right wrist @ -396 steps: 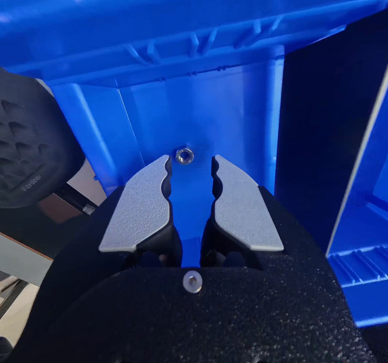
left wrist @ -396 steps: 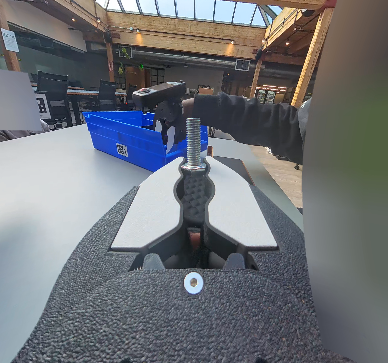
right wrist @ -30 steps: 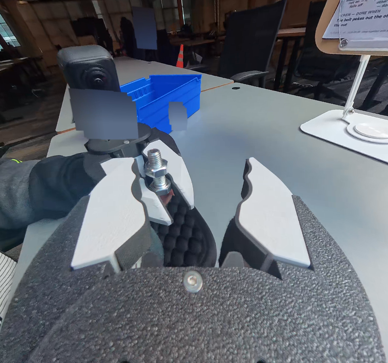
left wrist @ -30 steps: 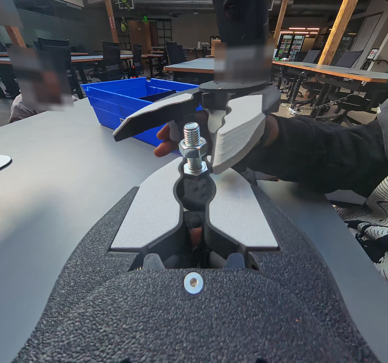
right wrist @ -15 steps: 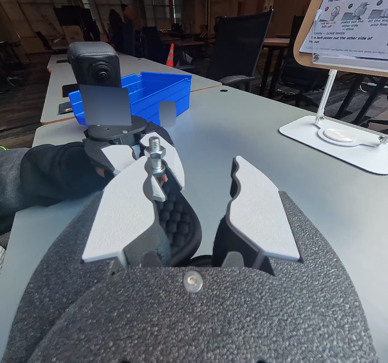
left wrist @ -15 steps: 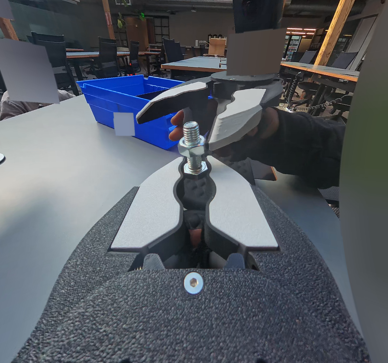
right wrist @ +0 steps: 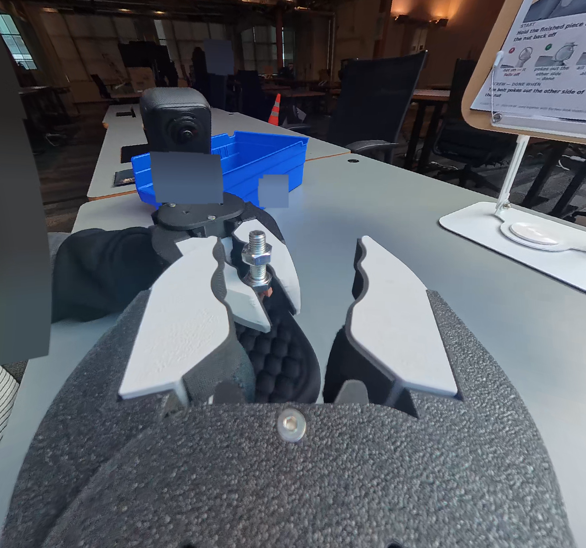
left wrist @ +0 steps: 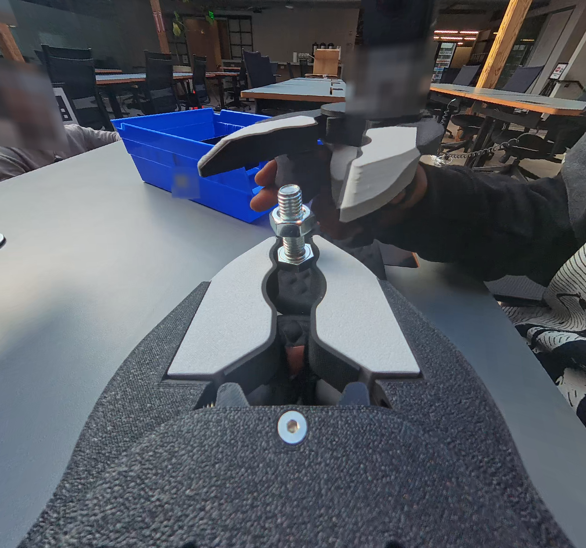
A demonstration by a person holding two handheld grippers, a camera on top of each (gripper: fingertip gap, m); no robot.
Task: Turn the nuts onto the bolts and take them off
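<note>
Two tools: left tool (left wrist: 293, 247) squeezing upright bolt (left wrist: 290, 203) with nut (left wrist: 291, 223) on; right tool (right wrist: 291, 266) wide, empty.

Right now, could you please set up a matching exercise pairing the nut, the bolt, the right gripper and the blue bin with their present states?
Things:
1. nut
2. bolt
3. right gripper
4. blue bin

States:
A. open, holding nothing
B. clamped upright by its head in the left gripper
C. resting on the grey table
D. threaded partway down the shank, thread showing above and below

Pairs: 1-D, 2-B, 3-A, 4-C
</note>
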